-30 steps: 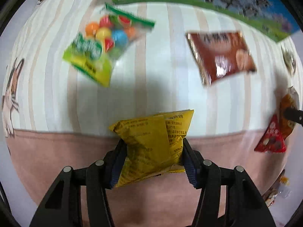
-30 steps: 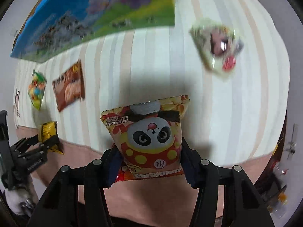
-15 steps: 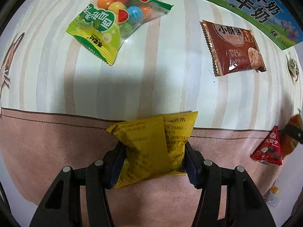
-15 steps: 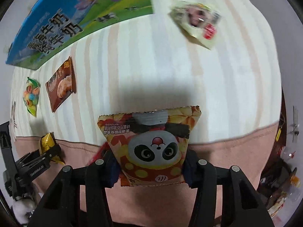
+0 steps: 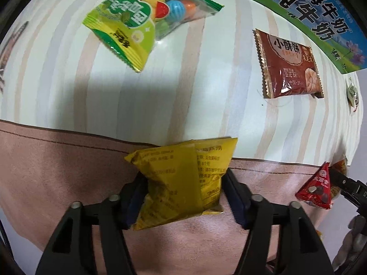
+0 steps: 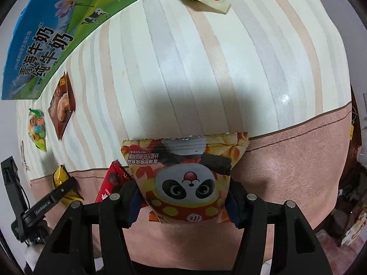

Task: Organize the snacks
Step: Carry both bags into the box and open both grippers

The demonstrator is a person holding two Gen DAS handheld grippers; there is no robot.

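Striped tablecloth (image 5: 206,80) nearer; left jaws still clamp yellow packet (image 5: 181,178), right panda bag (image 6: 185,178)

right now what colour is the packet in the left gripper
Yellow: the crinkly foil snack packet with small printed text, clearest in the left wrist view.

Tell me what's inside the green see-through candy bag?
Round candy balls show through the clear part of the green candy bag: orange, yellow, red, blue, and one like a watermelon slice. The printed green half covers whatever lies beneath it, so I can't count them all.
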